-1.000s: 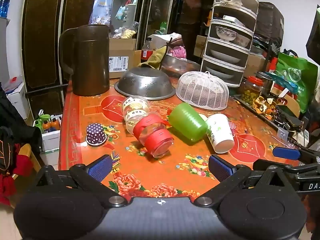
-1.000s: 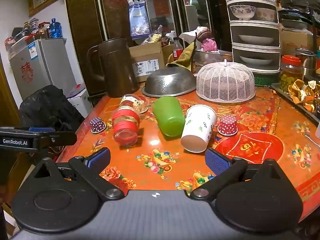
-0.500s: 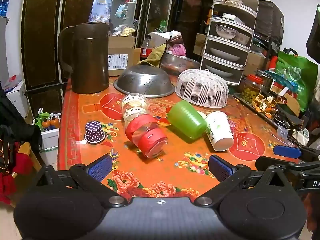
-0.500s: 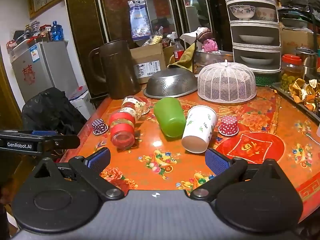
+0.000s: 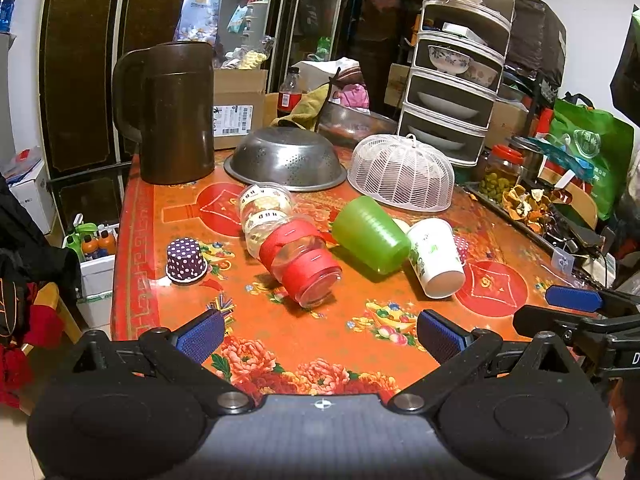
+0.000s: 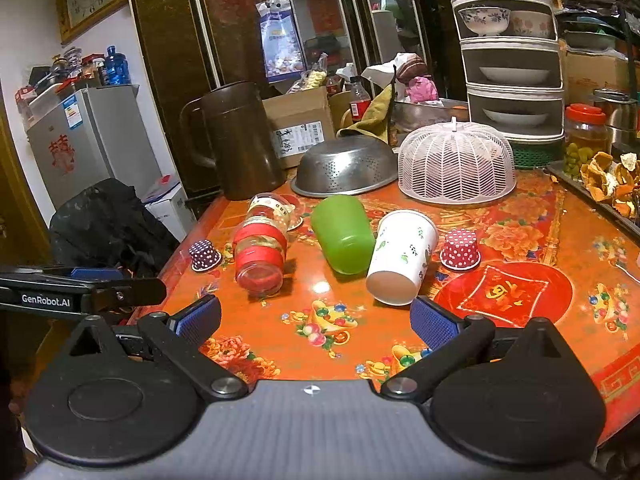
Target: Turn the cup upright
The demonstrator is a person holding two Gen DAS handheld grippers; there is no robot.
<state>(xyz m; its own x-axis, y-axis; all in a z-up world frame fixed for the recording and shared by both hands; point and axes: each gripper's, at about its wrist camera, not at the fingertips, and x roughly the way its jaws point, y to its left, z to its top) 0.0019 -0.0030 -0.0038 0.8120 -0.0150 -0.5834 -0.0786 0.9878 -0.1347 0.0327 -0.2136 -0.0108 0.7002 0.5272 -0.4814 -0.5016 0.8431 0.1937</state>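
Cluttered counter, floral orange top: glass cup, green cup, white cup on their sides, mid-surface. Left gripper, right gripper: jaws spread, empty.

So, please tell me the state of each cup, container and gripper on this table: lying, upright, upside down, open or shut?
green cup: lying on its side
white paper cup: lying, mouth toward camera
red-banded glass jar: lying
purple dotted cup: upside down
red dotted cup: upside down
colander: upside down
brown pitcher: upright
left gripper: open
right gripper: open
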